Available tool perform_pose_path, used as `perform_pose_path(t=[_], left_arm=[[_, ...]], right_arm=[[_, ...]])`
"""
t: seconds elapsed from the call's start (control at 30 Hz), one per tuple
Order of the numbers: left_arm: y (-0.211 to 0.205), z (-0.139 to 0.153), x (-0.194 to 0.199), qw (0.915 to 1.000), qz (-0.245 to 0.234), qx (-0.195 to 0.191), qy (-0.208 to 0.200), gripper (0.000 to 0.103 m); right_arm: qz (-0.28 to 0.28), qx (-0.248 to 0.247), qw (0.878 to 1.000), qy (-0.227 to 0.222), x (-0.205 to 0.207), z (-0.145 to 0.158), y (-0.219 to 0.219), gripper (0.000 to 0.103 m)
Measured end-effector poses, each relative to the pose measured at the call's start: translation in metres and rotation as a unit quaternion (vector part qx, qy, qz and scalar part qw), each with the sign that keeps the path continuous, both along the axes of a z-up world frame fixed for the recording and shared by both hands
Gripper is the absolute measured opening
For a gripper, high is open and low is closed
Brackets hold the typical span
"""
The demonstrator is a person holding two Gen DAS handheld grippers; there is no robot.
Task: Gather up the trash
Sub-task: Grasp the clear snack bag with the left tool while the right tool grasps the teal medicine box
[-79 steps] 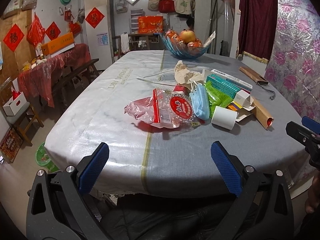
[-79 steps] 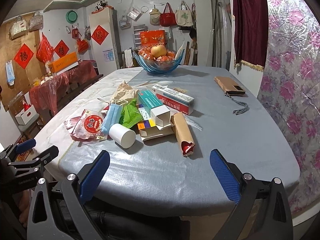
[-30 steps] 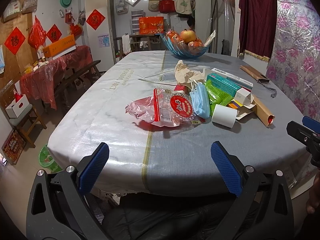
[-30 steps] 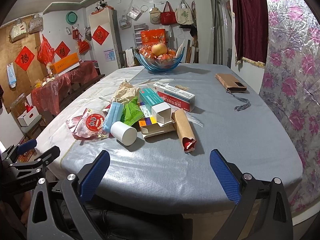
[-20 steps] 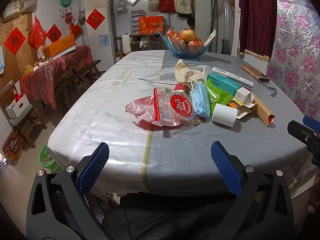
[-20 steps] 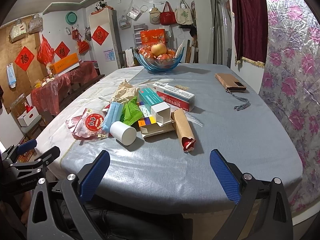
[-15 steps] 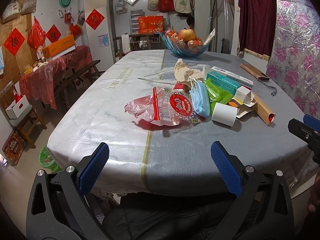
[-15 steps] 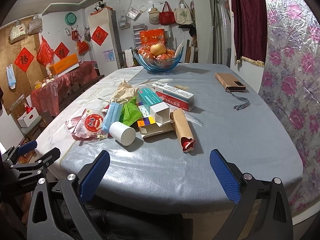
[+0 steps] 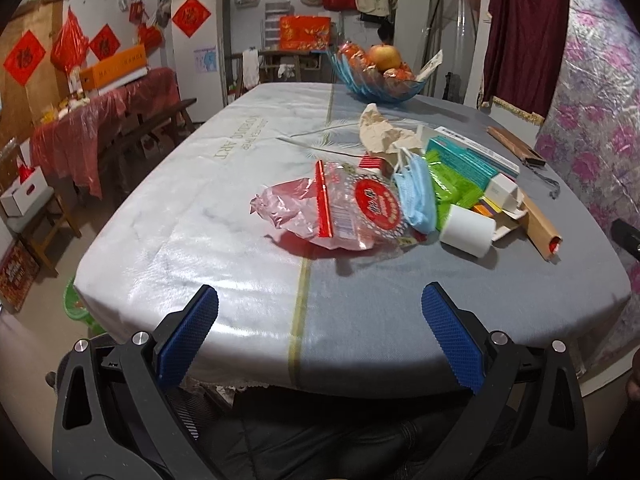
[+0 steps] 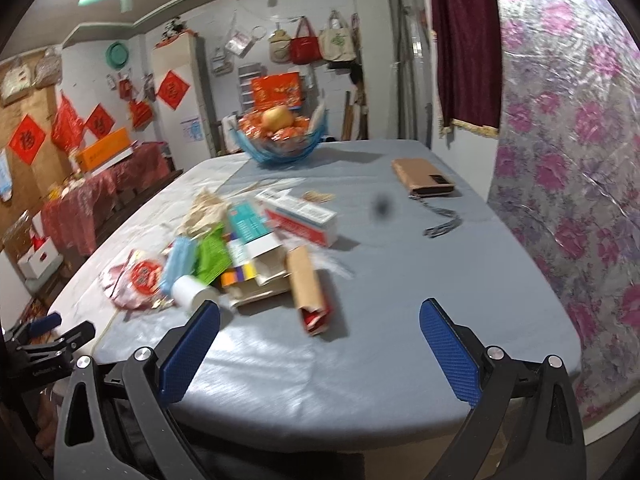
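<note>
A heap of trash lies mid-table: a red-and-clear plastic bag (image 9: 340, 210), a blue face mask (image 9: 416, 196), green wrappers (image 9: 452, 188), a white paper cup (image 9: 466, 231) on its side, a teal box (image 9: 464, 160), a brown paper tube (image 9: 540, 228) and crumpled brown paper (image 9: 380, 130). The same bag (image 10: 136, 276), cup (image 10: 192, 292) and tube (image 10: 308, 288) show blurred in the right wrist view. My left gripper (image 9: 320, 326) is open and empty at the near table edge. My right gripper (image 10: 320, 342) is open and empty, nearer the tube.
A blue glass fruit bowl (image 9: 378, 80) stands at the far end of the grey-clothed table (image 9: 224, 184). A brown wallet with a cord (image 10: 422, 178) lies far right. A red-covered bench (image 9: 104, 120) and a green bin (image 9: 76, 304) are at the left.
The right gripper has moved forward and up over the table edge, its view now blurred. The left gripper has hardly moved. The trash has not moved.
</note>
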State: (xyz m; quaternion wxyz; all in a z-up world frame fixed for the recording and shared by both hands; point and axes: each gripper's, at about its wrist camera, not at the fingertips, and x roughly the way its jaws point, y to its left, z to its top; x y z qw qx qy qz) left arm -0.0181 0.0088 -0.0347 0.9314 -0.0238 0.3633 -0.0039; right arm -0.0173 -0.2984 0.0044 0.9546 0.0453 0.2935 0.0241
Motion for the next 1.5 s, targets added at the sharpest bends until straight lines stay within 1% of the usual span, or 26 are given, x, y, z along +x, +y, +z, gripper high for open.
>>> perform_pose_path(t=[0.13, 0.3, 0.43, 0.47, 0.53, 0.67, 0.73, 0.77, 0.8, 0.83, 0.9, 0.93, 0.97, 1.0, 1.03, 1.1, 1.13, 1.17, 1.23, 1.33, 1.43, 1.5], left_arm=[[0.007, -0.003, 0.023, 0.9998, -0.006, -0.012, 0.016, 0.098], [0.01, -0.007, 0.058, 0.9985, -0.023, -0.03, 0.04, 0.098], [0.007, -0.006, 0.085, 0.9967, -0.041, -0.05, 0.048, 0.098], [0.004, -0.005, 0.09, 0.9967, -0.042, -0.052, 0.046, 0.098], [-0.002, -0.002, 0.099, 0.9962, -0.052, -0.055, 0.042, 0.094], [-0.016, -0.004, 0.11, 0.9942, -0.08, -0.059, 0.041, 0.093], [-0.02, -0.006, 0.113, 0.9942, -0.085, -0.053, 0.039, 0.093], [-0.022, -0.009, 0.114, 0.9949, -0.084, -0.043, 0.036, 0.092], [-0.022, -0.01, 0.117, 0.9963, -0.077, -0.023, 0.03, 0.087], [-0.02, -0.01, 0.118, 0.9976, -0.065, -0.002, 0.024, 0.082], [-0.009, -0.011, 0.124, 0.9987, -0.039, 0.027, 0.021, 0.081], [0.002, -0.012, 0.129, 0.9987, -0.019, 0.037, 0.028, 0.081], [0.01, -0.013, 0.131, 0.9987, -0.007, 0.039, 0.033, 0.081], [0.02, -0.013, 0.134, 0.9986, 0.006, 0.036, 0.038, 0.08], [0.031, -0.011, 0.136, 0.9987, 0.016, 0.023, 0.043, 0.079], [0.043, -0.008, 0.134, 0.9988, 0.015, -0.007, 0.046, 0.079], [0.047, -0.005, 0.132, 0.9985, 0.008, -0.03, 0.045, 0.079], [0.048, -0.004, 0.129, 0.998, 0.0, -0.045, 0.043, 0.08], [0.045, -0.004, 0.125, 0.9967, -0.019, -0.066, 0.043, 0.081], [0.034, -0.008, 0.121, 0.9956, -0.039, -0.072, 0.046, 0.081], [0.021, -0.014, 0.12, 0.9951, -0.055, -0.066, 0.049, 0.081], [0.013, -0.018, 0.122, 0.995, -0.063, -0.058, 0.052, 0.081]], right_arm=[[-0.012, 0.02, 1.0, 0.004, 0.019, 0.001, -0.02, 0.098], [-0.001, 0.056, 0.998, 0.029, 0.054, -0.008, -0.03, 0.098], [0.012, 0.066, 0.997, 0.037, 0.075, -0.01, -0.023, 0.098], [0.017, 0.067, 0.997, 0.036, 0.081, -0.009, -0.02, 0.098], [0.024, 0.068, 0.997, 0.032, 0.088, -0.009, -0.013, 0.098], [0.037, 0.072, 0.996, 0.024, 0.101, -0.007, -0.006, 0.098], [0.042, 0.073, 0.996, 0.027, 0.105, -0.009, -0.005, 0.098], [0.045, 0.072, 0.996, 0.03, 0.108, -0.011, -0.004, 0.098], [0.045, 0.07, 0.996, 0.031, 0.109, -0.012, -0.004, 0.098], [0.043, 0.066, 0.996, 0.032, 0.111, -0.014, -0.004, 0.098], [0.029, 0.054, 0.998, 0.031, 0.113, -0.017, -0.008, 0.098], [0.024, 0.052, 0.998, 0.032, 0.115, -0.018, -0.01, 0.098], [0.021, 0.055, 0.998, 0.033, 0.116, -0.019, -0.013, 0.098], [0.023, 0.066, 0.997, 0.036, 0.119, -0.022, -0.017, 0.098], [0.029, 0.077, 0.996, 0.037, 0.121, -0.024, -0.018, 0.098], [0.048, 0.095, 0.994, 0.038, 0.125, -0.027, -0.016, 0.098], [0.064, 0.098, 0.992, 0.038, 0.127, -0.027, -0.011, 0.098], [0.074, 0.097, 0.992, 0.037, 0.128, -0.027, -0.006, 0.098], [0.099, 0.077, 0.992, 0.033, 0.131, -0.028, 0.011, 0.096], [0.112, 0.045, 0.992, 0.03, 0.134, -0.03, 0.031, 0.092], [0.134, 0.031, 0.99, 0.035, 0.139, -0.032, 0.047, 0.084], [0.153, 0.019, 0.987, 0.038, 0.142, -0.033, 0.058, 0.076]])
